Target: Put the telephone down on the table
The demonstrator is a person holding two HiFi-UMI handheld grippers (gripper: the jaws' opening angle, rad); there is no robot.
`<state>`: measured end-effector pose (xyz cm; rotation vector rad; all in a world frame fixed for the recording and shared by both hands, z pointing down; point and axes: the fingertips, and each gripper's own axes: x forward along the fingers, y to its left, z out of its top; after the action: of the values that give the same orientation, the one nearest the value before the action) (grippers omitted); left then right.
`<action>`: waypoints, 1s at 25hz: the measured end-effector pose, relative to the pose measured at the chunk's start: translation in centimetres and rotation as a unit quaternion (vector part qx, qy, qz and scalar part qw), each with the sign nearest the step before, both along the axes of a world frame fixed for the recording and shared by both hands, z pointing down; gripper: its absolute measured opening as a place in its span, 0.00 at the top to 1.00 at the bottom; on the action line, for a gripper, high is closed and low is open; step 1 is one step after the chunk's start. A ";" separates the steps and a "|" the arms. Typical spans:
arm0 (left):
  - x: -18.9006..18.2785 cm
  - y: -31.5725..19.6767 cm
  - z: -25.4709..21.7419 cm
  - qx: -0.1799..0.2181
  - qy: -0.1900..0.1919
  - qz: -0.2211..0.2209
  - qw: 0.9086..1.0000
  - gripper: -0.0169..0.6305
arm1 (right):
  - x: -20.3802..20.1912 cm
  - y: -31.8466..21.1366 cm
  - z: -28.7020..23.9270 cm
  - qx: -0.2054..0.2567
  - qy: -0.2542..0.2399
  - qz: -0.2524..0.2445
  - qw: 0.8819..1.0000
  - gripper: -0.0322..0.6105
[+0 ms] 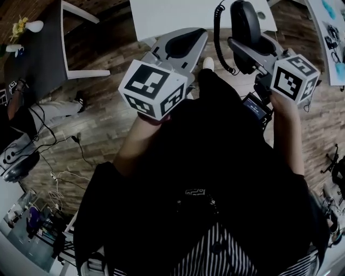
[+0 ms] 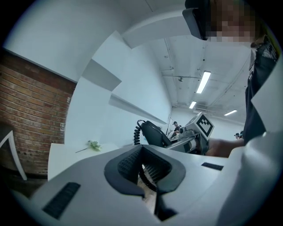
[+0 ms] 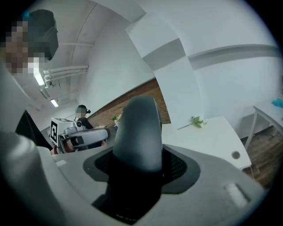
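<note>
Right now your right gripper point(image 3: 137, 165) is clamped on the telephone point(image 3: 137, 126), the dark handset standing up between the jaws. In the head view it hangs over the near edge of the white table point(image 1: 172, 16), not resting on it. Your left gripper point(image 2: 143, 170) has its jaws drawn nearly together on nothing and sits beside the other, free to help. To set the telephone down well, carry it further in over the table, away from the edge, and tip it so its long side meets the top flat. Judging by the rounded shell, it could rock or roll if it lands on one end. Mind the coiled cord point(image 1: 218, 38) trailing off the handset: let it settle on the table rather than drag over the edge. Let go only once the weight is resting. The top looks smooth and mostly bare, with a flower sprig point(image 3: 194, 122) and a small round hole point(image 3: 235, 155) well clear. Around you are a wood floor point(image 1: 108, 118), a brick wall point(image 2: 31, 110) and ceiling strip lights point(image 2: 203, 82).
</note>
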<state>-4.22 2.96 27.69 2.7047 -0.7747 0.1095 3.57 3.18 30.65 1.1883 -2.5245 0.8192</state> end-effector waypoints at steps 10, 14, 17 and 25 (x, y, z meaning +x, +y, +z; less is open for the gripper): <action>-1.6 -2.3 0.4 -0.006 -0.003 -0.054 0.999 0.96 | -0.8 -4.1 0.5 0.003 -0.017 -0.048 0.999 0.53; -2.2 -4.5 0.3 -0.021 0.017 -0.064 0.998 0.96 | -1.7 -6.5 0.6 -0.006 -0.027 -0.072 0.997 0.53; -2.1 -5.9 0.8 -0.031 0.021 -0.077 0.996 0.96 | -1.7 -7.7 1.1 -0.012 -0.026 -0.090 0.996 0.53; -1.5 -12.7 0.1 -0.030 0.017 -0.095 0.995 0.96 | -1.2 -15.4 0.3 -0.007 -0.024 -0.109 0.994 0.53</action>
<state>-5.68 -9.78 27.82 2.5539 -0.9974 0.0425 2.41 -12.23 30.93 0.8769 -2.6222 0.8178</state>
